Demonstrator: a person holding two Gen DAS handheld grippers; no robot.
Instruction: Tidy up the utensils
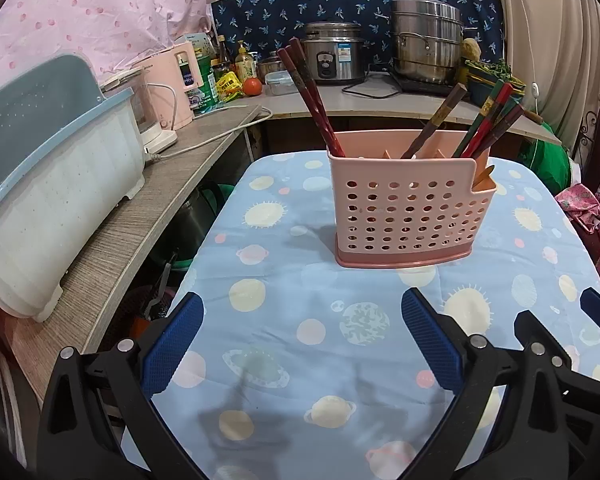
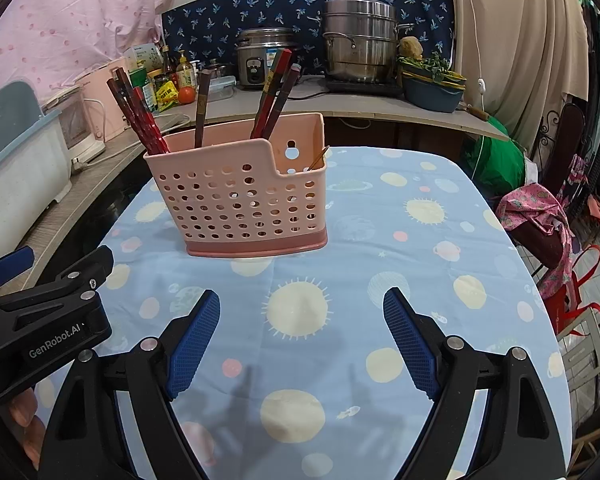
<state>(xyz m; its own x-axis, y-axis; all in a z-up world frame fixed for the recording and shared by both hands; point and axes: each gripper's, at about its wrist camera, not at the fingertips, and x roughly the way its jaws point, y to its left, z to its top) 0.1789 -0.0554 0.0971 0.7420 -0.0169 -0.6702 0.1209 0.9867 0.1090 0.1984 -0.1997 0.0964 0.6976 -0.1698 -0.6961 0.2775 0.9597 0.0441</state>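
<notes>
Both my grippers, left (image 1: 302, 340) and right (image 2: 302, 338), hover empty over the table's (image 2: 440, 248) near edge, jaws spread wide. Pink utensil holder (image 2: 240, 208) stands upright mid-table toward the far edge, chopsticks (image 2: 138, 114) leaning inside.

Counter (image 2: 440, 240): covered edge to edge by a pale blue cloth (image 1: 300, 320) printed with yellow suns, ringed planets and small pink dots. Cloth lies fairly flat, light creases near the middle.

Only one thing stands directly on it: a pink perforated utensil holder (image 1: 410, 208), upright, on a darker pink base, towards the far end of the counter. Chopsticks (image 1: 312, 92) stand in it, leaning outward: a dark red bundle at its left end, a single brown one near the middle, a mixed red, green and brown group towards the right. A low notched compartment at the right end; contents too small to tell.

Shadows fall on the near cloth.
</notes>
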